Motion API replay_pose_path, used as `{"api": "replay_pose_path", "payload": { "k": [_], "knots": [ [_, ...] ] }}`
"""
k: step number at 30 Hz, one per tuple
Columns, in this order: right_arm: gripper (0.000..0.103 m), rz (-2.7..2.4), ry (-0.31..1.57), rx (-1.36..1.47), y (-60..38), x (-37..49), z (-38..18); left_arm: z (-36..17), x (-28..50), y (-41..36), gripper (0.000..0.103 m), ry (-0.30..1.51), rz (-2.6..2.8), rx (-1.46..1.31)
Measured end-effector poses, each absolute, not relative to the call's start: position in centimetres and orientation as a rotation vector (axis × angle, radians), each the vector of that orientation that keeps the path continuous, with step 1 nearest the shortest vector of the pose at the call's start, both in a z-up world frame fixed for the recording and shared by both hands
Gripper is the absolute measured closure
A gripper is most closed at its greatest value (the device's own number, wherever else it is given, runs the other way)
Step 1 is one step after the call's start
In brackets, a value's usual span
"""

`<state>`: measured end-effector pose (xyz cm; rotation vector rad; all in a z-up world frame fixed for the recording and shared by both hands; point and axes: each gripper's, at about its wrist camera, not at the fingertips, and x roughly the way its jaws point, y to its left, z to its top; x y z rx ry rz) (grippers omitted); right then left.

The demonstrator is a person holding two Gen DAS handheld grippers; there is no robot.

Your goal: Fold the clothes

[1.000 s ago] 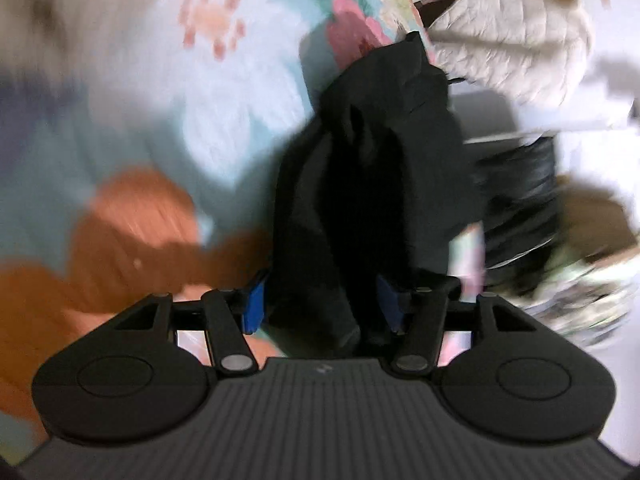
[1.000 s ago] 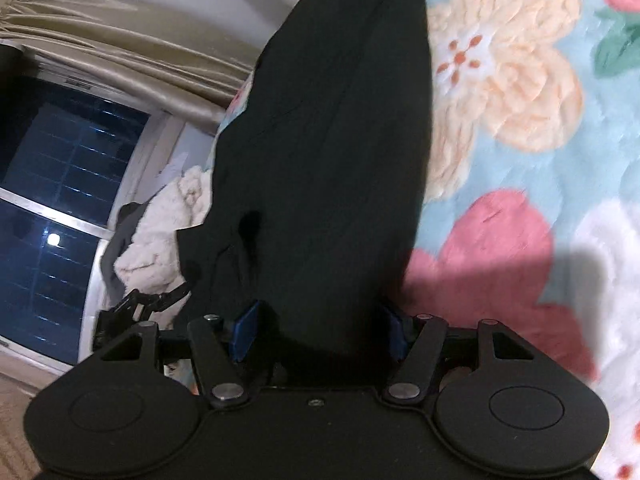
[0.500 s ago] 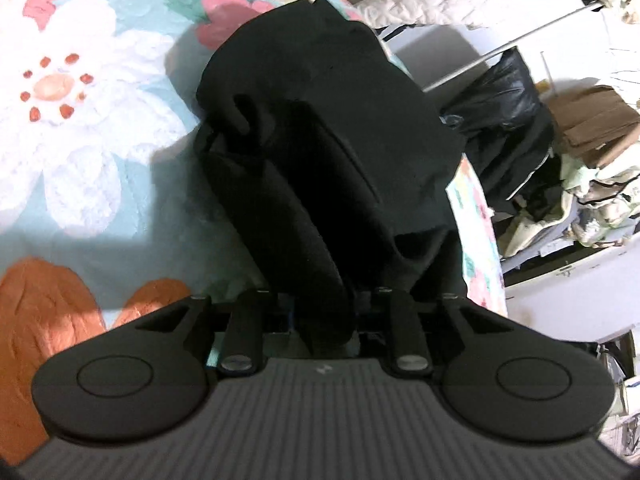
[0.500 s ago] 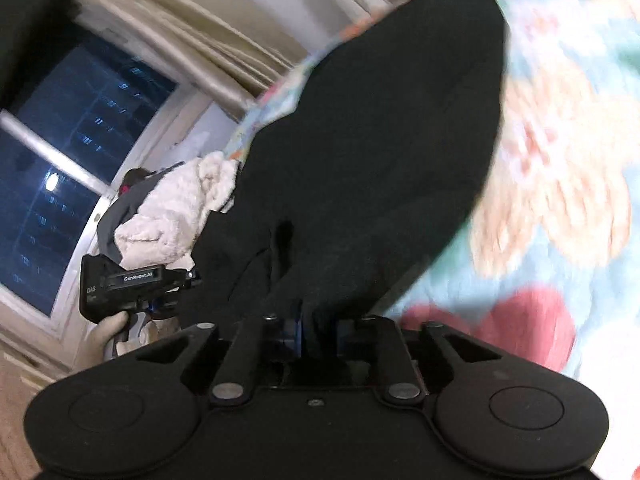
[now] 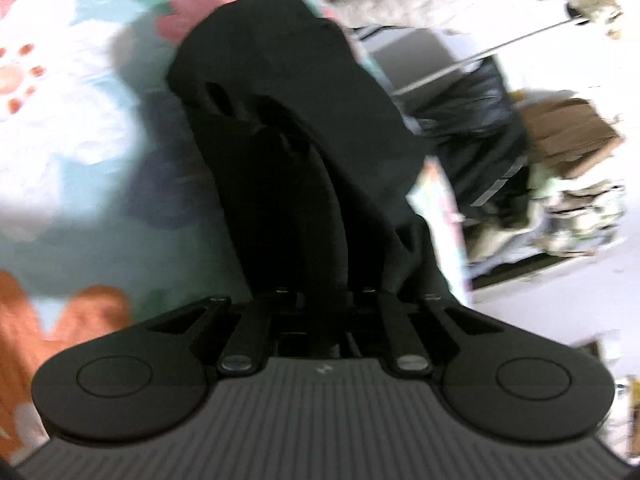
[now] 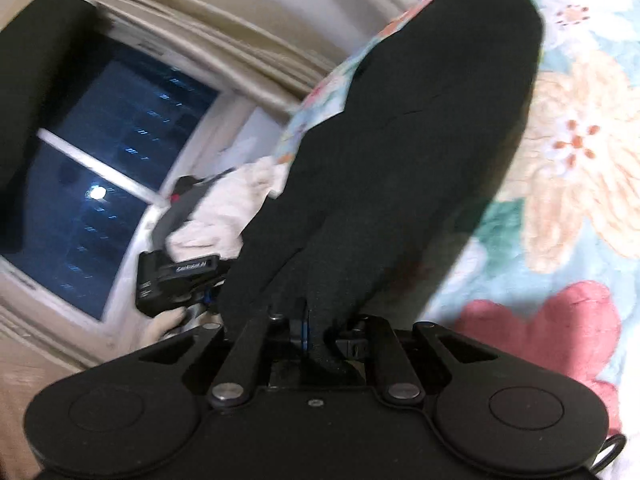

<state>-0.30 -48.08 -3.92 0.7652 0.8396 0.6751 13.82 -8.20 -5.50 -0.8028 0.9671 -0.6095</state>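
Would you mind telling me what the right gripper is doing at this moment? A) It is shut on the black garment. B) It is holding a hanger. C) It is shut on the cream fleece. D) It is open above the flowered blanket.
A: in the right wrist view the right gripper has its fingers closed on a bunched fold of the black garment.

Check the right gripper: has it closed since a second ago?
Yes. The right gripper stood wide open around the black garment a second ago; now its blue pads pinch the cloth, with the floral blanket behind.
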Motion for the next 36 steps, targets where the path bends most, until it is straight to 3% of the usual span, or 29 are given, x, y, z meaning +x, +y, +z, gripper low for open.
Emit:
{"api": "replay_pose_path", "payload": {
  "k": [16, 26, 32, 36],
  "knots": [
    [0.091, 0.849, 0.971, 0.908, -45.6, -6.8, -3.4, -2.2, 4.9, -5.0, 0.096, 0.921, -0.721, -0.872],
    [0.092, 0.771, 0.797, 0.962, -51.7, 0.7, -3.0, -0.4, 13.6, -8.3, 0.096, 0.704, -0.800, -0.733],
    [0.092, 0.649, 0.787, 0.929, -55.5, 8.0, -0.3, 2.3, 20.7, -11.1, 0.096, 0.660, -0.793, -0.631],
    [0.092, 0.504, 0.836, 0.994, -57.9, 14.8, 0.7, 2.6, 28.2, -12.8, 0.096, 0.712, -0.671, -0.710]
  ]
}}
